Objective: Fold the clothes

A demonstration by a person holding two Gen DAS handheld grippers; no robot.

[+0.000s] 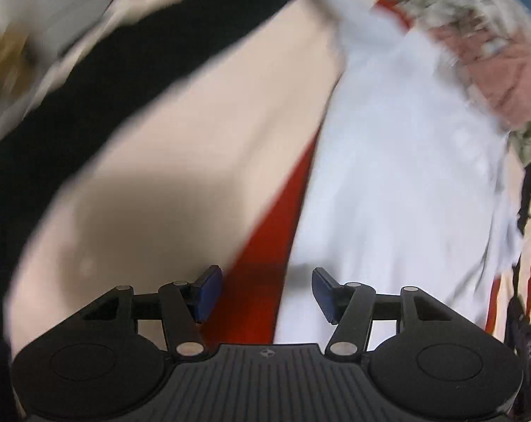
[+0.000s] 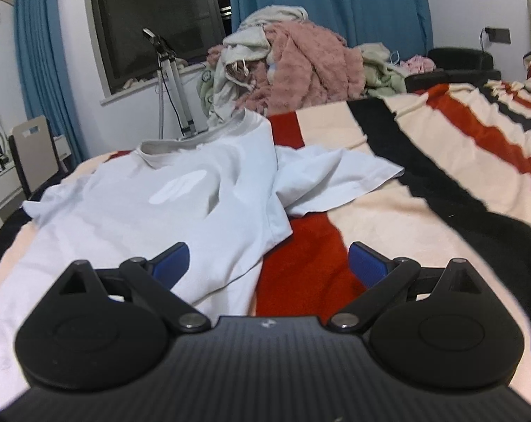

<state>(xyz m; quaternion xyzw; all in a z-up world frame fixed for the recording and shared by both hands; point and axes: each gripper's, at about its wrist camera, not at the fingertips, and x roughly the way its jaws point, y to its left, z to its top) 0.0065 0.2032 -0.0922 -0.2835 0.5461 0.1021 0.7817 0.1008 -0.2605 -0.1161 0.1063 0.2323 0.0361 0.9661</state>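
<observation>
We work on a bed covered by a striped blanket (image 2: 441,147) in cream, red and black, which gives us a broad, flat surface for the fold. Its far right side lies bare, so there is open room there for sweeping a claw or laying a finished garment. At the back a pile of clothes (image 2: 300,66), pink and pale green among them, sits against the blue curtains (image 2: 328,3); we judge these to be waiting their turn, kept clear of the working patch.

The white T-shirt (image 2: 160,204) lies face up on the left half of the blanket, collar toward the pile, body toward us. One sleeve (image 2: 335,179) is spread out to the right, its hem resting on a black stripe, and the near side edge runs diagonally across a red stripe. The cloth is rumpled and not yet folded; we take it to be laid out this way so the sleeves and sides can be brought in.

The right claw (image 2: 269,263) hovers low over the shirt's near edge, released, nothing between the blue pads, with one pad over the cloth and the other over bare blanket. The left claw (image 1: 265,295) points down at the line where the shirt's side edge meets a red stripe; the view is blurred, but its pads stand apart and grasp nothing.
</observation>
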